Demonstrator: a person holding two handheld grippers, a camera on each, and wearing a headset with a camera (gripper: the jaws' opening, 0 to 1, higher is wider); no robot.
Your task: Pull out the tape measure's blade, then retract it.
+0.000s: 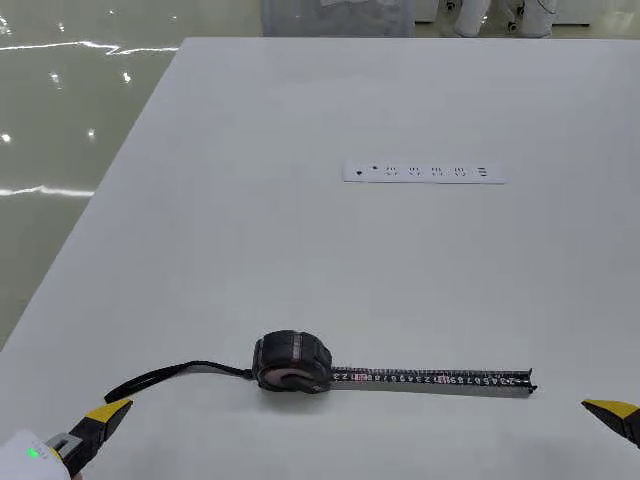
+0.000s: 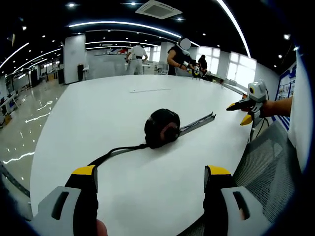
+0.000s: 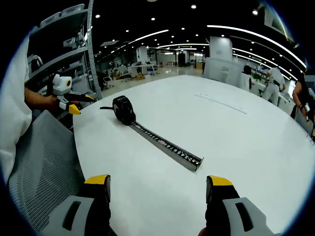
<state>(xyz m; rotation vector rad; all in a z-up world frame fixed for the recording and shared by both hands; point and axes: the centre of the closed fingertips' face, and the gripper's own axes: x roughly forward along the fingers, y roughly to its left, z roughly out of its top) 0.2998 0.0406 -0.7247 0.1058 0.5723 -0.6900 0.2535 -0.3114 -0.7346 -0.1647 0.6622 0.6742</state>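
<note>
1. The tape measure (image 1: 292, 362) sits on the white bench (image 1: 400, 250) close to its near edge, between the two grippers and touching neither.
2. The left gripper (image 2: 150, 172) has its jaws spread wide with nothing between them. In its own view the tape case lies straight ahead, well apart from the yellow tips. In the head view it hangs over the near left corner of the bench, with the tips aimed at the loose end of the strap (image 1: 165, 377) but apart from it.
3. The right gripper (image 3: 158, 180) is spread just as wide and holds nothing. The blade's hooked end (image 3: 197, 161) lies on the bench just ahead of its jaws, clear of both. In the head view a yellow tip pokes in near the right end of the near edge, a bit past the hook.
4. The case is black, rounded and chunky, lying on its side with a reddish patch on the face that points up.
5. The blade (image 1: 430, 380) is out, lying flat and straight on the bench. It runs from the case toward the right, along the near edge. It looks dark, with a row of printed numbers.
6. The black strap trails from the other side of the case, curving left.
7. Further toward the far edge lies a white strip with small markings (image 1: 423, 172), well apart from the tape.
</note>
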